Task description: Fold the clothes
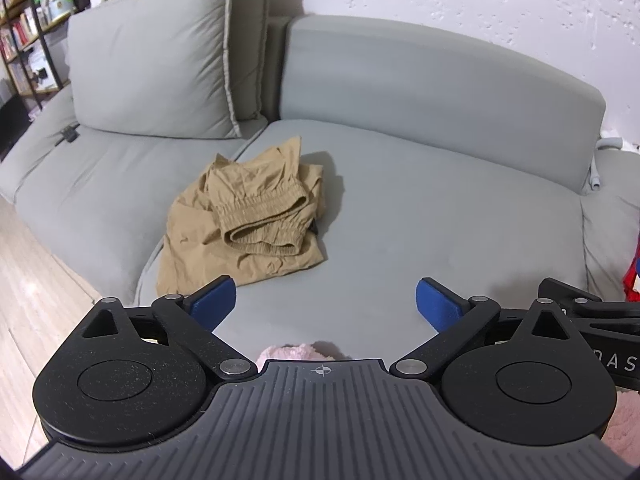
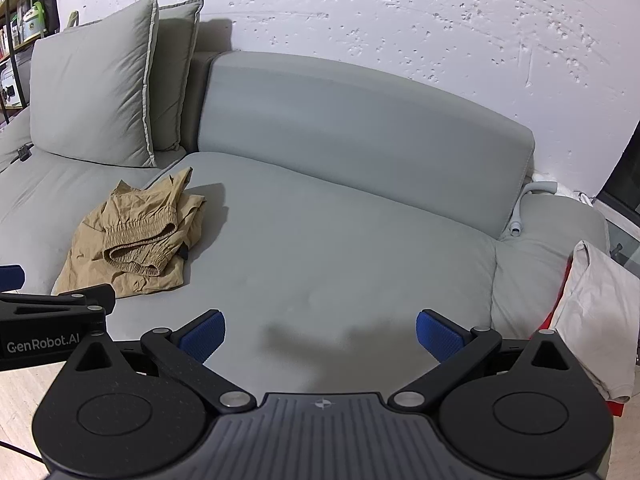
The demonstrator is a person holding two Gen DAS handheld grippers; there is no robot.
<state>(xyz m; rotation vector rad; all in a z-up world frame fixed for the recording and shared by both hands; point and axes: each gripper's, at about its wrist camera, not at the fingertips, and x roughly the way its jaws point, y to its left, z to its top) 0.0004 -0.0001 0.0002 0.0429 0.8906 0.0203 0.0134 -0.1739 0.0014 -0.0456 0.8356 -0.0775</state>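
**Khaki shorts crumpled on grey sofa**

Lying in a rumpled heap, tan shorts (image 1: 244, 220) with a ribbed elastic waistband rest on the smooth grey sofa (image 1: 420, 220). Left gripper (image 1: 325, 305) and right gripper (image 2: 320, 334) both gape empty; the shorts sit ahead, leftward, untouched by ridged blue pads (image 1: 214, 303).

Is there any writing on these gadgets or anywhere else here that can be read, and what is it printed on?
"GenRobot.AI": white print on the black side of the left gripper, seen from the right wrist view.
"DAS": white letters, cut off by the picture's edge, on the black body of the right gripper, seen from the left wrist view.
Book spines on the bookshelf: too small and blurred to read.
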